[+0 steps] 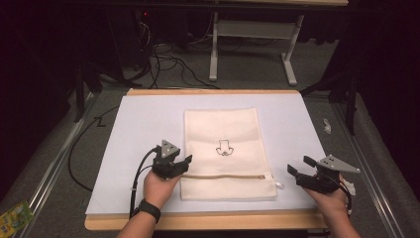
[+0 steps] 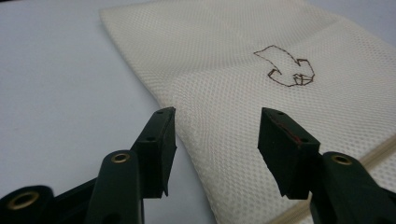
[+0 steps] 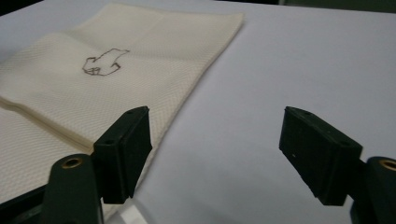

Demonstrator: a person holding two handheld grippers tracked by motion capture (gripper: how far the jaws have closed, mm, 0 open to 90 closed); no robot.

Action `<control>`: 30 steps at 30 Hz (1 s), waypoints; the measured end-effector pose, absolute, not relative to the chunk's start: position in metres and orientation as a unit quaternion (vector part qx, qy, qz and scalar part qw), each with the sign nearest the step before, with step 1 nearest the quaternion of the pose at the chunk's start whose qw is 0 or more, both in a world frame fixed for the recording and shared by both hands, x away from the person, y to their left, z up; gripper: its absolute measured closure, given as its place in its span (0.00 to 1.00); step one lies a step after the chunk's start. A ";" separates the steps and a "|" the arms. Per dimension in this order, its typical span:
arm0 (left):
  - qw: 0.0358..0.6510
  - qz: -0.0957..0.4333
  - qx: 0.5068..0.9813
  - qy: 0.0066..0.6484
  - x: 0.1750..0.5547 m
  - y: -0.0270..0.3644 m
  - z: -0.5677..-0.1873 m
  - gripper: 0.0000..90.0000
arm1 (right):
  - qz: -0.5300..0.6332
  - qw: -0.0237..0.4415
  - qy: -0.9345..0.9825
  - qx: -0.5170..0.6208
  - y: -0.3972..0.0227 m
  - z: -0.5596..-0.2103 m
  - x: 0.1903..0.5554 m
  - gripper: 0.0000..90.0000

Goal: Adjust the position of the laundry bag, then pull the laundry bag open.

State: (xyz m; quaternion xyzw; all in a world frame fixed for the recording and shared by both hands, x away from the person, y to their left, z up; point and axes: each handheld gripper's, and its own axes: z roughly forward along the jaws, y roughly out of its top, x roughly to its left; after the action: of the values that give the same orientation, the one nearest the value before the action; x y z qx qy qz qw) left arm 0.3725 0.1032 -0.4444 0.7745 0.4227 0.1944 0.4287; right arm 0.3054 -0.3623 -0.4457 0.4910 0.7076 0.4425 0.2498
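A cream mesh zipper pouch (image 1: 224, 151) with a small dark stitched outline (image 1: 223, 148) lies flat in the middle of the white mat (image 1: 143, 129), its zipper (image 1: 225, 176) running across near the front end. My left gripper (image 1: 184, 163) hovers at the pouch's left edge beside the zipper; in the left gripper view its jaws stand apart over the mesh (image 2: 219, 107) with nothing between them. My right gripper (image 1: 299, 165) is off the pouch's right side, open over bare mat, with the pouch edge (image 3: 140, 60) to its left.
The mat lies on a wooden board (image 1: 208, 220) on a grey table. A white table frame (image 1: 252, 29) and loose cables (image 1: 168, 62) are on the floor behind. A green packet (image 1: 12, 215) lies at the front left, a crumpled white scrap (image 1: 328, 125) at the right.
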 end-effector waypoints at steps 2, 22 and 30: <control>0.442 0.196 0.768 0.419 0.363 0.106 -0.445 0.50 | 0.441 0.235 0.719 0.484 -0.354 -0.447 0.306 0.34; 0.462 0.201 0.761 0.408 0.360 0.119 -0.457 0.49 | 0.388 0.141 0.775 0.478 -0.316 -0.477 0.320 0.70; 0.464 0.205 0.762 0.403 0.350 0.126 -0.455 0.49 | 0.378 0.144 0.784 0.471 -0.312 -0.478 0.319 0.71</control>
State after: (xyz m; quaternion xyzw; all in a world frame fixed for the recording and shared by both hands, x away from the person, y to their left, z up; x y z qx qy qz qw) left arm 0.3501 0.1259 -0.4545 0.7616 0.4030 0.2055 0.4640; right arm 0.3193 -0.3117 -0.4784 0.4712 0.7838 0.3779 0.1442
